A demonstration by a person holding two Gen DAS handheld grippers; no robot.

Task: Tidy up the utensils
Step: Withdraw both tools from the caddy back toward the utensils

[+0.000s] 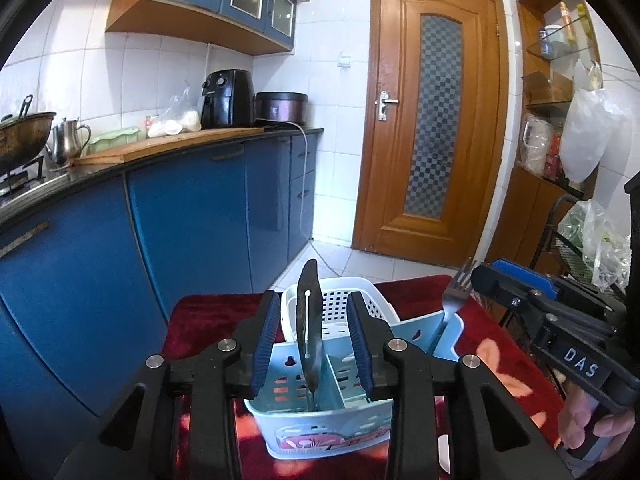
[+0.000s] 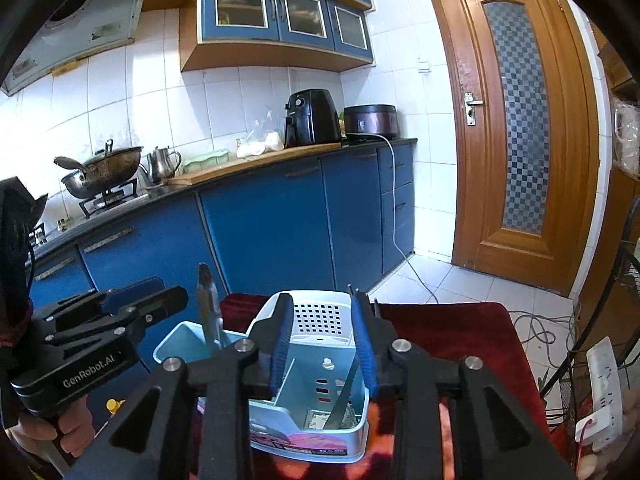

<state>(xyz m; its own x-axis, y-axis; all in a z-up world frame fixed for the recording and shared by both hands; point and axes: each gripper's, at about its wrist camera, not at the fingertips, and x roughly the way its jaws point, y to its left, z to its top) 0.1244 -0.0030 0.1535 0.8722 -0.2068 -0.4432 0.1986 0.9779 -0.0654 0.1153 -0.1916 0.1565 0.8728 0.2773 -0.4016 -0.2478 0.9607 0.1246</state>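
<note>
- We see a blue kitchen counter (image 1: 168, 208) run along the left, from near to far; a wooden door (image 1: 434, 120) stands at the far right; on the counter sit a wok (image 2: 106, 172), a steel kettle (image 2: 162, 164), a black air fryer (image 2: 312, 118) and a dark cooker (image 2: 372, 120), in that order from near to far.
- Nearest to us is a table under a dark red cloth (image 1: 208, 320); on it stands a light blue utensil caddy (image 1: 320, 412) with divided compartments, and just behind it, touching or nearly so, a white perforated basket (image 1: 352, 300).
- Our left gripper (image 1: 314, 344) hangs over the near left part of the caddy; its blue pads stand apart on either side of a dark spoon (image 1: 310, 320) without pinching it; the spoon stands nearly upright, bowl end up, its lower end down in the near left compartment.
- Our right gripper (image 2: 326, 344) hangs over the right part of the caddy; its pads are also spread and hold nothing; a fork (image 1: 454, 296) leans in the far right compartment, tines up, just beside the gripper's tip in the left wrist view; in the right wrist view we make out its handle (image 2: 340, 400) slanting down into that compartment.
- A white power strip (image 2: 602, 392) lies at the near right edge of the table; we cannot tell whether it rests on the cloth.
</note>
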